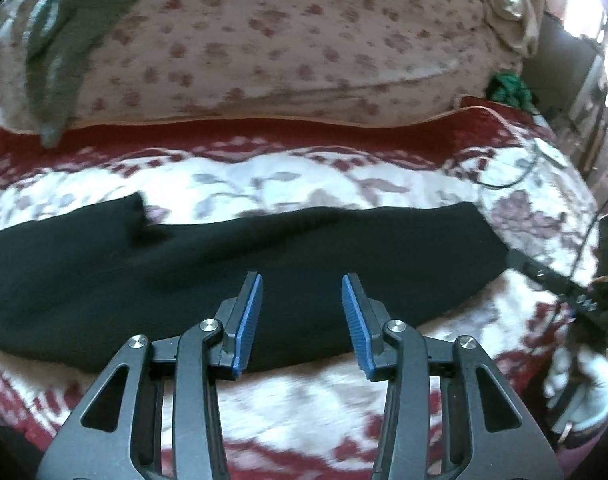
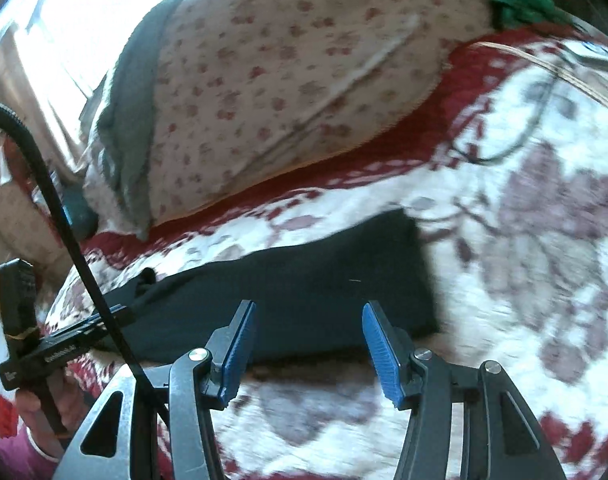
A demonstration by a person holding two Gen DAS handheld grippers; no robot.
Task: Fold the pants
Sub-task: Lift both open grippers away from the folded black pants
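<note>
A red-and-white floral blanket [image 1: 324, 176] spreads beneath and ahead of the claw. Beyond it lies a pale flowered quilt [image 1: 288, 40], a grey-green cloth [image 1: 60, 52] far left, and what may be green yarn [image 1: 508, 86] far right.

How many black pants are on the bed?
1. The black pants lie stretched across the flowery blanket, just ahead of both open tools. Anything tucked under the bedding would be hidden.
</note>
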